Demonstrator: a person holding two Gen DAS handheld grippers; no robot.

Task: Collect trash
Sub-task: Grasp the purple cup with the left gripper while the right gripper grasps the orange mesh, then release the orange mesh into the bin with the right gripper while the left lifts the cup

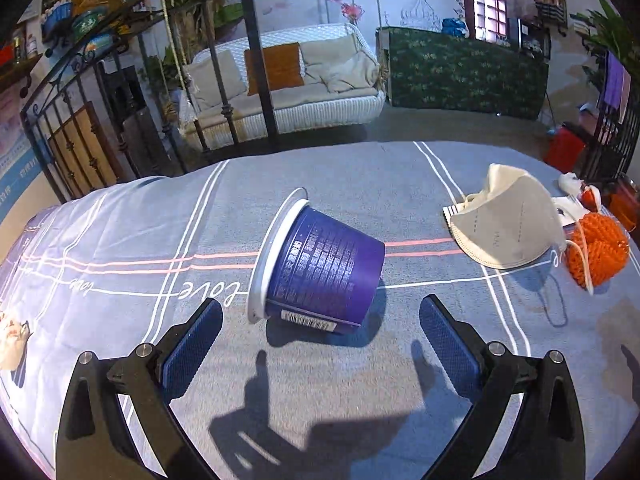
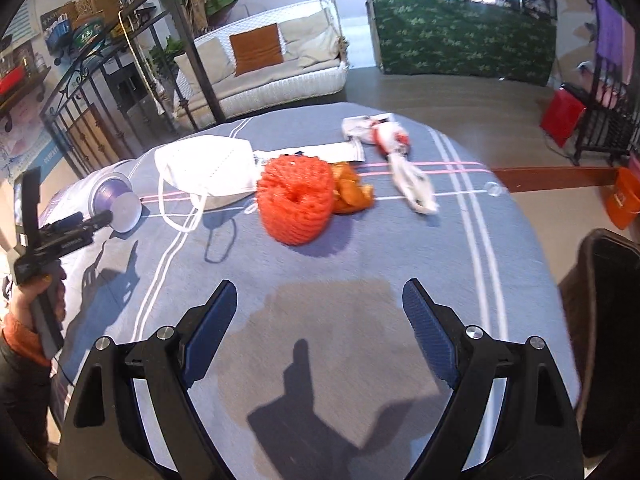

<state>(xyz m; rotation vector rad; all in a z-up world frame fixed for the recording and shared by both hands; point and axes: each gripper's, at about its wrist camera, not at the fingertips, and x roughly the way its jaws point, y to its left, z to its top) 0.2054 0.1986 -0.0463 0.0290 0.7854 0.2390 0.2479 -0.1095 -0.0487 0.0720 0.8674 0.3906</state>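
A purple cup lies on its side on the blue-grey tablecloth, white rim to the left. My left gripper is open, its blue pads either side of the cup's near edge without touching it. A white face mask and an orange foam net lie to the right. In the right wrist view my right gripper is open and empty above the cloth, short of the orange foam net, orange peel, the face mask and a crumpled wrapper. The cup and left gripper show at far left.
A wet patch darkens the cloth under my right gripper. A dark bin stands off the table's right edge. A person's hand holds the left tool. An iron railing, a white sofa and an orange bucket lie beyond.
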